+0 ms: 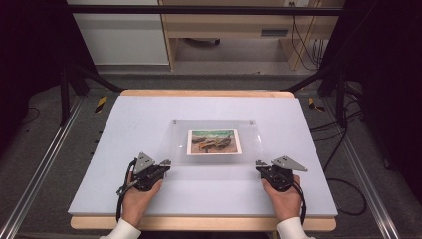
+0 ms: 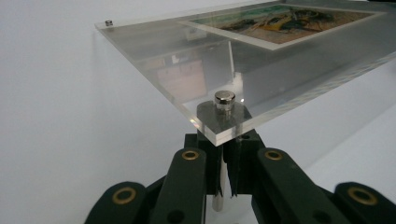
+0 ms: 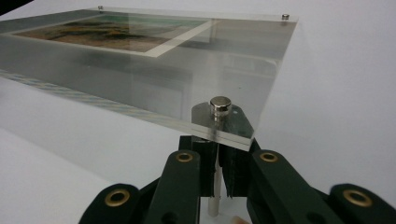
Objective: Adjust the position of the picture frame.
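Note:
A clear acrylic panel (image 1: 174, 149) lies mid-table with a seaside picture (image 1: 214, 142) mounted in it. Small metal posts stand at its corners. My left gripper (image 1: 166, 163) is at the panel's near left corner, my right gripper (image 1: 259, 164) at the near right corner. In the left gripper view the jaws (image 2: 223, 163) are shut on the metal post (image 2: 224, 99) under the panel (image 2: 177, 56), just below its corner. The right gripper view matches: jaws (image 3: 218, 161) shut on the corner post (image 3: 220, 105) beneath the panel (image 3: 224, 60). The picture (image 2: 285, 21) (image 3: 107, 30) lies farther in.
The pale table mat (image 1: 124, 129) rests on a wooden board (image 1: 199, 93). Far corner studs (image 1: 175, 121) (image 1: 251, 121) mark the panel's back edge. Metal rails (image 1: 45, 164) run along both sides, cables (image 1: 343, 189) lie on the floor at right, and cabinets stand behind.

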